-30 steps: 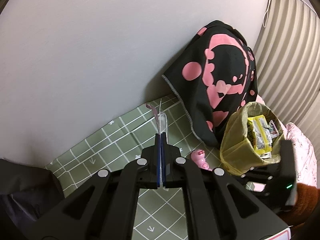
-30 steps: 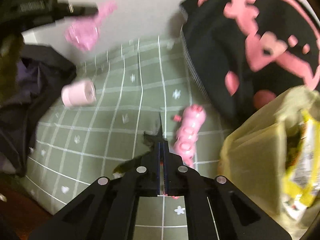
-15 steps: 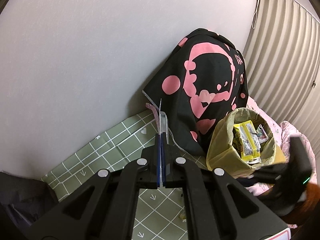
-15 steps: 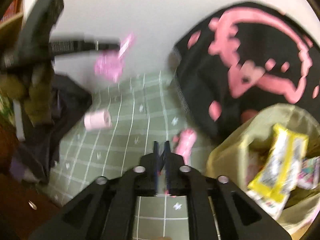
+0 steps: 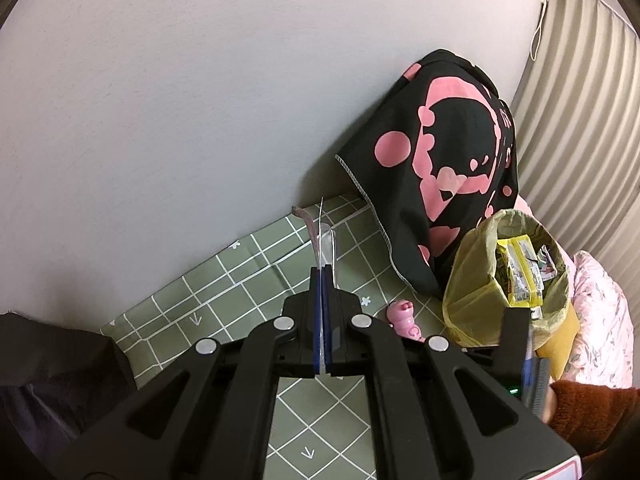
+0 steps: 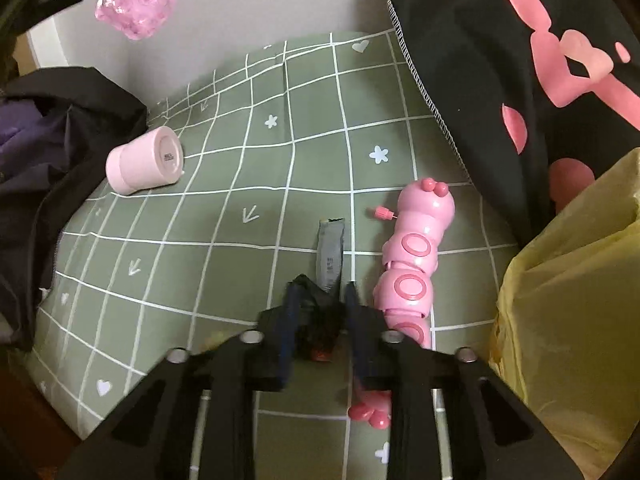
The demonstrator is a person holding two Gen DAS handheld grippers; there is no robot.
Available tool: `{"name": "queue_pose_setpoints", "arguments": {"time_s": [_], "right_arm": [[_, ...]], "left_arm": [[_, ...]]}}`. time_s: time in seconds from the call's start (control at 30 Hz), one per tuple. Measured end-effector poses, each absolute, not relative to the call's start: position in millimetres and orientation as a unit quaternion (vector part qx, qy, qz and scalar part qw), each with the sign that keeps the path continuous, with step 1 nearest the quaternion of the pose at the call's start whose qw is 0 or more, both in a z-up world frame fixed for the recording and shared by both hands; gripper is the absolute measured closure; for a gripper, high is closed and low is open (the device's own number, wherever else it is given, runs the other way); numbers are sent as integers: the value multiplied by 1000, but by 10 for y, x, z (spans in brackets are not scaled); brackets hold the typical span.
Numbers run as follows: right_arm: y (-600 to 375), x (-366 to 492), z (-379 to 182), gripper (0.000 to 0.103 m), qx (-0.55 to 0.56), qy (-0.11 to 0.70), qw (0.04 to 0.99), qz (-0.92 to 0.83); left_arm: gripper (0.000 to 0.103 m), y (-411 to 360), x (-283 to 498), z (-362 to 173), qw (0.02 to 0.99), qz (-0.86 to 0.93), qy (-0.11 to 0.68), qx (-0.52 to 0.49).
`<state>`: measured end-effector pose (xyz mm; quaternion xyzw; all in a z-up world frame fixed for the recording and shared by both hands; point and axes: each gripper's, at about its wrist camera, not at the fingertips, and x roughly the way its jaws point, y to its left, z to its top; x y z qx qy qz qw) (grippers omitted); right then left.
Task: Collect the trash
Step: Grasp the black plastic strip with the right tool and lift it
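Left fingers (image 5: 323, 280): pressed fully together on a thin clear-and-pink plastic wrapper (image 5: 320, 232), which stands up edgewise out of the tips. From the right wrist view the same wrapper (image 6: 138, 16) hangs in the air at upper left, a crumpled pink film.
Left hand pose: held above the green checked mat (image 5: 240, 280), angled moderately downward toward the wall; nothing beneath it is touched.
Right fingers (image 6: 320, 300): part-way apart and just been closing; a dark crumpled wrapper with a grey strip (image 6: 330, 256) lies between them. Contact of the pads with it cannot be confirmed, as the tips are blurred.
Right hand pose: tilted steeply down at the mat (image 6: 224, 208), low over it, close beside the pink caterpillar toy (image 6: 412, 264).
Handling, judged: both wrappers look light, thin and limp. The film will likely crumple and may slide out of a loose pinch. The bunched dark end offers the better hold; the flat grey strip lies against the mat.
Risk, judged: the toy sits just right of the grasp and could be nudged.
Destination: yellow trash bag (image 5: 476, 292), open and already holding packets, at far right.
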<state>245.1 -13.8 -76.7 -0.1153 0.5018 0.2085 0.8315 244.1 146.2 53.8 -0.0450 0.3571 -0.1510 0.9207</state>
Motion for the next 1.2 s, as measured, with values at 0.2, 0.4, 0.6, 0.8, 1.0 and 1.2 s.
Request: {"name": "queue_pose_setpoints", "arguments": {"time_s": [0.2, 0.4, 0.6, 0.8, 1.0, 1.2], "right_arm": [[-228, 2336, -61, 87, -99, 440, 865, 218], [-492, 2192, 815, 88, -104, 354, 911, 183], [-1122, 2061, 1456, 87, -120, 300, 941, 96], [-1860, 1954, 1640, 87, -109, 301, 947, -2], [-2466, 1765, 1615, 87, -76, 315, 944, -67], [-2781, 1669, 1481, 87, -55, 330, 938, -93]], "left_arm": [[102, 1309, 2491, 665, 924, -164, 343, -44], [102, 926, 2510, 923, 926, -207, 313, -33], [102, 289, 2538, 1093, 915, -276, 294, -11], [102, -437, 2653, 968, 876, -366, 313, -17], [102, -1228, 2783, 592, 828, -428, 361, -7], [101, -1787, 2928, 165, 809, -429, 401, 30]]}}
